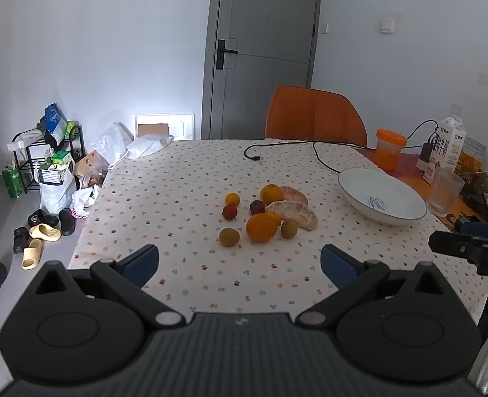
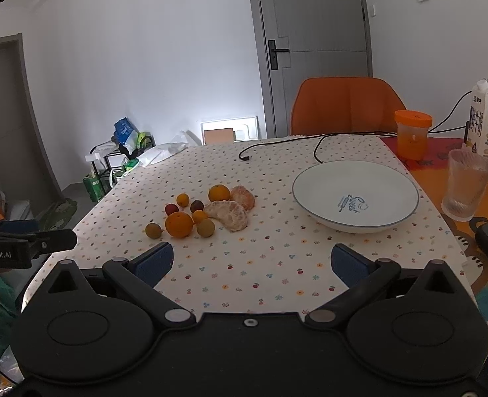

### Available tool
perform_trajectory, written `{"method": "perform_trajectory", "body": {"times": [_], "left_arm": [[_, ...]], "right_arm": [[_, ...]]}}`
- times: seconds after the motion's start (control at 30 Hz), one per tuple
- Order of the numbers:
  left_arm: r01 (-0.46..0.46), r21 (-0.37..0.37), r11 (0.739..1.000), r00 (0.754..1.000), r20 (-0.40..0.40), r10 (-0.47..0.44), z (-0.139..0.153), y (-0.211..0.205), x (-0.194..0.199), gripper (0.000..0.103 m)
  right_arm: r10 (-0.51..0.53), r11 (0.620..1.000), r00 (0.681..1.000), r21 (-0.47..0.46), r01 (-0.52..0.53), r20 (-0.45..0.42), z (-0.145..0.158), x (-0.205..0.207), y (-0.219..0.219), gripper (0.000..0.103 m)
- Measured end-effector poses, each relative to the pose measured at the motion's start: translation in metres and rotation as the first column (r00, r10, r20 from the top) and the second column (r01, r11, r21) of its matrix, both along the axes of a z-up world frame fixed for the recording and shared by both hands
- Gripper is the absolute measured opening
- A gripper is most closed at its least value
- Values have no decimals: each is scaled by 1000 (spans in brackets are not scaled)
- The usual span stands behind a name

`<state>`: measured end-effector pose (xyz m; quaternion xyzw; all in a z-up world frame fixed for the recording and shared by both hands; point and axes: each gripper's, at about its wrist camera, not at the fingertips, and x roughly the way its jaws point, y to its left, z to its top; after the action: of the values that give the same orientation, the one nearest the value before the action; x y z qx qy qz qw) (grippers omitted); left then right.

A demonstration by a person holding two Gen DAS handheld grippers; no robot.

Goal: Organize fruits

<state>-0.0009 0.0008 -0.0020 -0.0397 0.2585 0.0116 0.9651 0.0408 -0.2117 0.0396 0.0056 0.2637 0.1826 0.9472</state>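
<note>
On the cloth-covered surface [image 1: 184, 178], toward its middle, lies a loose cluster of fruit. Nearest sits the largest orange [image 1: 261, 227], with a brownish-green round fruit [image 1: 229, 236] to its left and another one [image 1: 289, 228] just to its right. Behind these are two dark red fruits [image 1: 229, 212] [image 1: 257, 207], a small orange fruit [image 1: 232, 199] at the far left of the group, and a mid-sized orange [image 1: 271, 194] at the far side. Two peeled citrus pieces [image 1: 295, 213] [image 1: 293, 193] lie at the right of the cluster, the nearer one touching the big orange's neighbours.

Well to the right of the fruit stands a white bowl [image 2: 356, 195] with a blue rim and blue lettering inside; nothing is in it. Farther right are a ribbed clear glass [image 2: 465, 188], an orange-lidded jar [image 2: 412, 134] and a milk carton [image 2: 487, 122]. A black cable [image 2: 313, 147] trails across the far part of the surface in front of an orange chair [image 2: 346, 106].

Both sets of tongs hover above the near edge: the left tongs [image 1: 240, 263] spread wide and hold nothing, and the right tongs [image 2: 252, 259] are likewise wide and bare.
</note>
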Motion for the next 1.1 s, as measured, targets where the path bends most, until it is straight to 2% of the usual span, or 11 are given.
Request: {"method": "perform_trajectory", "body": {"times": [1.1], "left_arm": [[-9,2,1000,1000,6,9,3,3,-2,103]], "right_arm": [[-1,1000,1000,-15,1,-1,0,-2,2,103]]}}
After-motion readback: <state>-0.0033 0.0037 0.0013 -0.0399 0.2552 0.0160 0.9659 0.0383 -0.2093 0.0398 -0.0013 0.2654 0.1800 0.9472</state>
